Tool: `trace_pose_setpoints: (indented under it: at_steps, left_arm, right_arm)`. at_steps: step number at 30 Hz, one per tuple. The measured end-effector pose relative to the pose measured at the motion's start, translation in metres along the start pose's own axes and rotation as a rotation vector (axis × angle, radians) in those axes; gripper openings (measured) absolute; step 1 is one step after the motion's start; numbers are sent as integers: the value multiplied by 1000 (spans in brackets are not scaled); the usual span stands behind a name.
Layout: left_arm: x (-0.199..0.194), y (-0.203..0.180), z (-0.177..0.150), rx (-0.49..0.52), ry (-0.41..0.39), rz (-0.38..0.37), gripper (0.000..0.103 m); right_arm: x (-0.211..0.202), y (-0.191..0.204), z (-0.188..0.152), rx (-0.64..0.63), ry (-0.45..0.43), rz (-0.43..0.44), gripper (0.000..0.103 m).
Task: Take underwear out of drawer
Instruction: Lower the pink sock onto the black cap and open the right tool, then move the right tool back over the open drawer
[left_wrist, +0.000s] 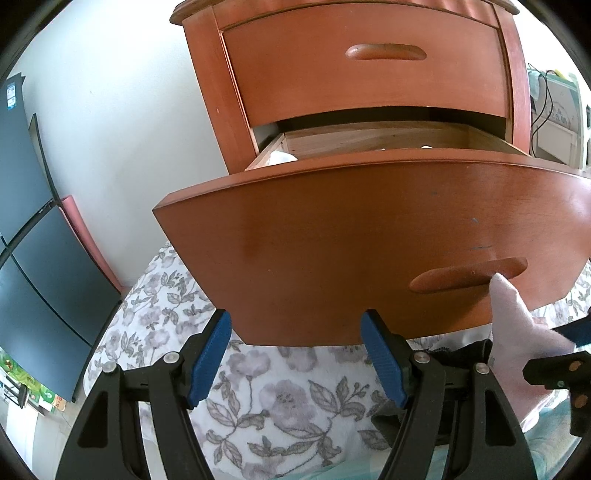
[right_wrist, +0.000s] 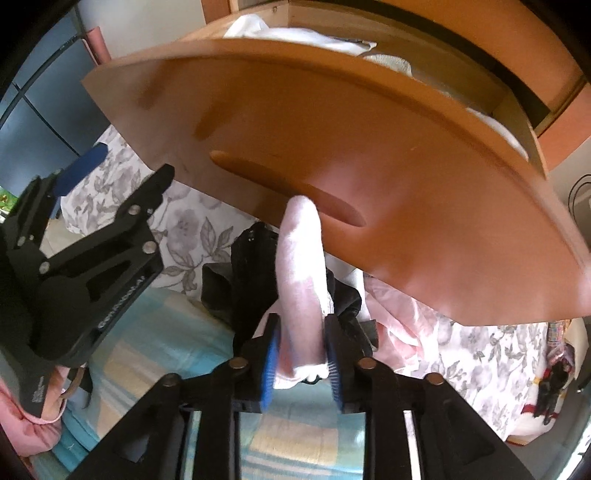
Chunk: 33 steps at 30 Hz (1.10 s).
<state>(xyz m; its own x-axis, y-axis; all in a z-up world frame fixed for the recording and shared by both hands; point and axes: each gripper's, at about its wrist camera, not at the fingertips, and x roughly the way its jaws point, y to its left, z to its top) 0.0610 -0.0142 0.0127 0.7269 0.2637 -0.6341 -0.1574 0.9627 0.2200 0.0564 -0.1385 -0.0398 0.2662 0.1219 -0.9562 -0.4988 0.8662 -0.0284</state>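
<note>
One pale pink piece of underwear (right_wrist: 301, 280) stood between the pads of my right gripper (right_wrist: 302, 363), its long axis running straight away from me along the fingers, the far tip just in front of the handle (right_wrist: 288, 188) on the pulled-out drawer (right_wrist: 369, 122). Both blue pads sat at the cloth's sides, though I could not tell whether they pressed it or had slackened; I judged them only loosely about it. Below the garment, on the bed (right_wrist: 177, 229) with its flowered cover, lay a dark bundle of clothes (right_wrist: 229, 284) and, to its right, more pink cloth (right_wrist: 402, 317).

My left gripper (left_wrist: 295, 358) hung apart to the left, jaws spread with nothing between them, pointed at the lower edge of the drawer front. My right hand was plainly the nearer one. White laundry (right_wrist: 295, 35) remained inside the drawer, up and beyond the held piece. I judged the coming move to be a drop straight down onto the pile, since the garment already hung clear of the drawer.
</note>
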Motion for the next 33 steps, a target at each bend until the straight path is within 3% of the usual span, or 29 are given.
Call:
trace_pose_setpoints:
  at_steps: [7,9,15,19,27,33]
  left_arm:
    - [1,0,0,1,0,1,73]
    - [1,0,0,1,0,1,73]
    - [1,0,-1,3,3,0,74]
    - [1,0,-1,2,4,-1,73]
    - [1,1,-1,0,5,-2,74]
    - [1,2,0,-2,4,-3,74]
  right_arm:
    - [-17,-2,-1,5,-32,11,37]
    - [-23,-4,0,11,-44,5,48]
    - [-39,-8,1,21,-68,-11,69]
    - [-42,-8,0,15,-74,-15,75]
    - [-39,-16,-2,40,-102,-25,103]
    - [-43,-20,-3,52,-128,-29,103]
